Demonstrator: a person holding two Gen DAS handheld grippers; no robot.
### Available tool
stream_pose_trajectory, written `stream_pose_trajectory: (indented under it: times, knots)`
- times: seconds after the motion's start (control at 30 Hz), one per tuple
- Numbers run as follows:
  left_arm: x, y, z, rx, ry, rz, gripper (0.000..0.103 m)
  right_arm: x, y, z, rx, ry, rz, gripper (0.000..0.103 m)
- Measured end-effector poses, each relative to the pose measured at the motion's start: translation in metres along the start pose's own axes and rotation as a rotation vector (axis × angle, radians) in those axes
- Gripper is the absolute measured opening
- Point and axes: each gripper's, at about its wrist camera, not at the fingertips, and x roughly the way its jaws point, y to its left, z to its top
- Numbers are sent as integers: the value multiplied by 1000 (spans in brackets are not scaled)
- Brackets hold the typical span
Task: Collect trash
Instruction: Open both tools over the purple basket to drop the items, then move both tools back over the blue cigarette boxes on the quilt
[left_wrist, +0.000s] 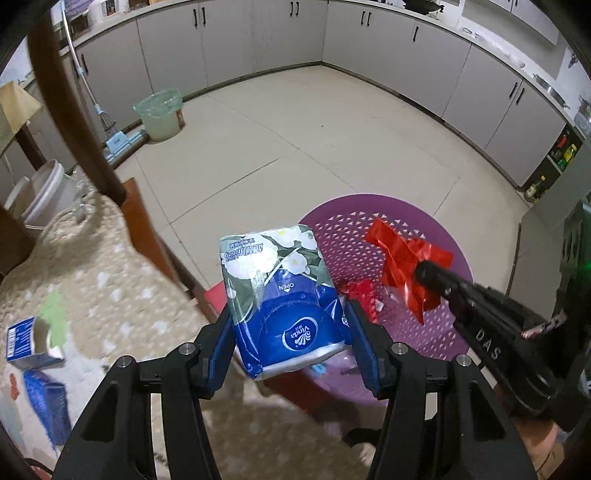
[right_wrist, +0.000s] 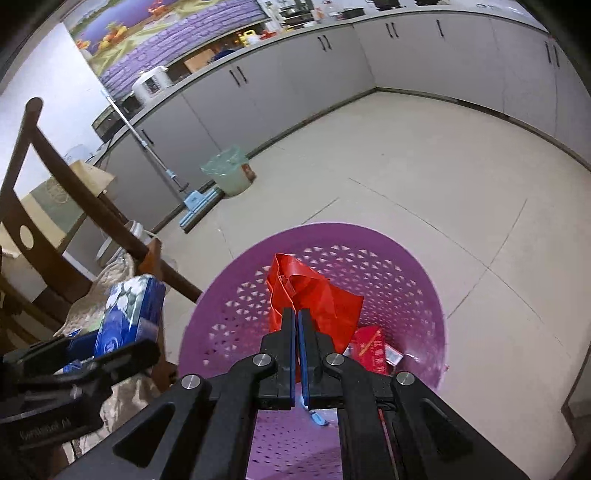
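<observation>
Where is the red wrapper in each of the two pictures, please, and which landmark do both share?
Left wrist view: the red wrapper is right of centre, pinched in the right claw, over the purple basket.
Right wrist view: the red wrapper is at the centre, between the shut fingers, above the same purple basket.
Shared landmark: the green-lined bin by the cabinets.

A blue floral tissue pack (left_wrist: 284, 306) and crumpled red wrapper (left_wrist: 406, 269) hang above the purple perforated basket (left_wrist: 436, 229).
</observation>
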Motion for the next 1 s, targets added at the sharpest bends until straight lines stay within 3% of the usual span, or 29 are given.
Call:
stream_pose_trajectory:
  times: [0.3,0.37,0.43,0.67,1.0]
  knots:
    - [12,-12,2,23,12,-51,59,-4,-12,3,46,-12,4,4]
    - [9,-11,2,25,4,-49,64,-4,-13,3,53,-16,1,11]
    - [5,-10,1,24,-6,-54,66,-5,-13,2,61,-20,-5,32]
    - [-16,-4,-6,-2,-34,-62,67,-8,-9,3,47,-40,-26,34]
    - [-69,-3,-44,-3,-83,-45,67,-14,10,1,8,-85,-35,40]
